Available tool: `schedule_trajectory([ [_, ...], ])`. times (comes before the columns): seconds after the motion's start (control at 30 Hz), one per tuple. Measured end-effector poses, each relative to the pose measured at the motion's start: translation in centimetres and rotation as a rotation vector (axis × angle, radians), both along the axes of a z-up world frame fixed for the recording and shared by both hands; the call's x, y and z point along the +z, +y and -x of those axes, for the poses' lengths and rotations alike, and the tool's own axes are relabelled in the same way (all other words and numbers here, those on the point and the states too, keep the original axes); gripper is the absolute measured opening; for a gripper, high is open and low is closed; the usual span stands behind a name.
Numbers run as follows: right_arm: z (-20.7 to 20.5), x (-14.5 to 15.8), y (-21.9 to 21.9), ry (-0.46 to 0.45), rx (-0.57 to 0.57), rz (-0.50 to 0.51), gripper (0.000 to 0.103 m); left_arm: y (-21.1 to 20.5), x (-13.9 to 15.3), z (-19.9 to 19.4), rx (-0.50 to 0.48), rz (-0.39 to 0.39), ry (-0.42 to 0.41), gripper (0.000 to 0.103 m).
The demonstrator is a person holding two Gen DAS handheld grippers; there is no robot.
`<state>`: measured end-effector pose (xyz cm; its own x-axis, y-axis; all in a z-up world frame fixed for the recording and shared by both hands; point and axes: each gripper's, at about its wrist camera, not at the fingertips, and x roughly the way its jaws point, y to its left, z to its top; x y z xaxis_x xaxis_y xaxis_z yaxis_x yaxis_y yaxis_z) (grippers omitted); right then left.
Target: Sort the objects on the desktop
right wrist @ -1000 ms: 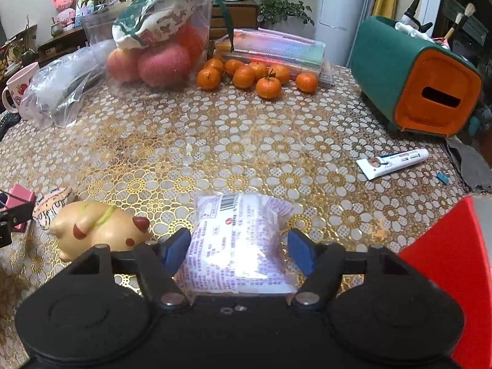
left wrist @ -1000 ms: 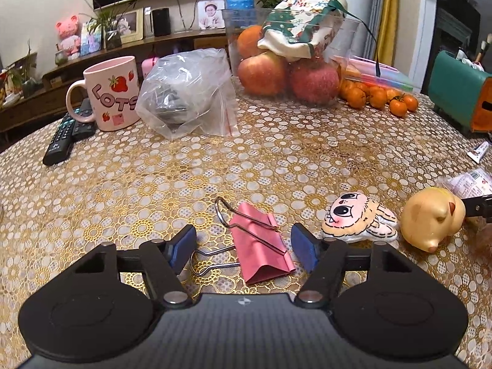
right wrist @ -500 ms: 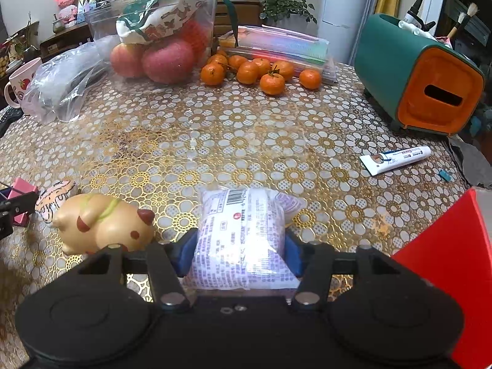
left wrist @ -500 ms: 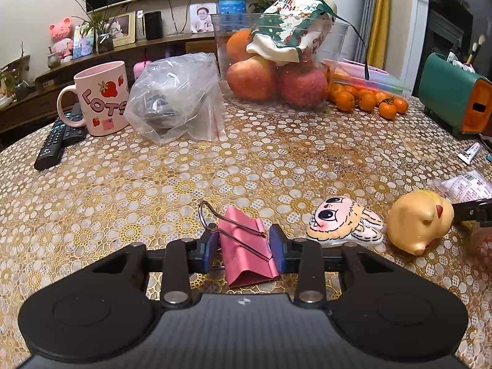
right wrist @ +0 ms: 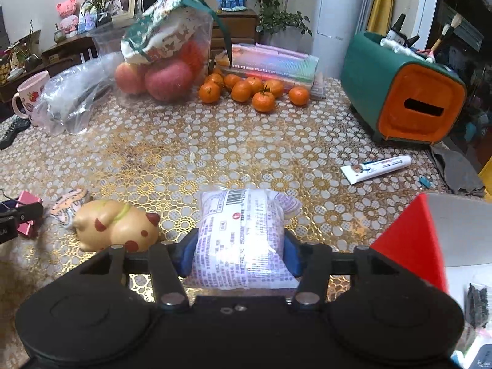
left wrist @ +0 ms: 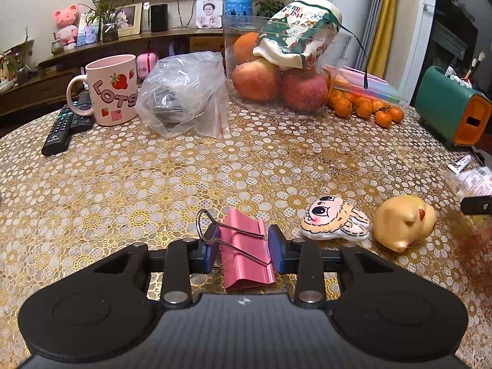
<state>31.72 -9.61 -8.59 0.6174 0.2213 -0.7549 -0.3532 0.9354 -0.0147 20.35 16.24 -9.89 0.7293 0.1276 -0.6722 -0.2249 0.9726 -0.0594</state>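
Observation:
My left gripper (left wrist: 244, 250) is shut on a pink binder clip (left wrist: 246, 255) and holds it just above the gold-patterned tablecloth (left wrist: 184, 169). My right gripper (right wrist: 238, 252) is shut on a white and purple snack packet (right wrist: 243, 236), lifted slightly off the cloth. A flat cartoon doll (left wrist: 333, 221) and a yellow pig toy (left wrist: 402, 223) lie to the right of the clip. The pig (right wrist: 117, 227) is just left of the packet in the right wrist view. A toothpaste tube (right wrist: 375, 169) lies further right.
A pink mug (left wrist: 112, 90), remote controls (left wrist: 63, 126), a clear plastic bag (left wrist: 184, 97), a tub of apples (left wrist: 276, 70) and tangerines (right wrist: 252, 90) line the back. A green and orange box (right wrist: 402, 92) stands right. A red and white box (right wrist: 430, 236) is near right.
Both grippers closed: the left one on the binder clip, the right one on the snack packet. Both then rose slightly with their objects.

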Motion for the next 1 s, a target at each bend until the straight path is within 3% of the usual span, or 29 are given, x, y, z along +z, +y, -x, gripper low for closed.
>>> schedule_trajectory([
  [0.43, 3.9, 3.9, -1.0, -0.033, 0.043, -0.061, 0.053, -0.2, 2.3, 3.6, 0.006, 0.042, -0.014, 0.033],
  [1.0, 10.1, 6.0, -3.3, 0.002, 0.099, -0.066, 0.053, -3.5, 5.3, 8.6, -0.052, 0.088, 0.008, 0.033],
])
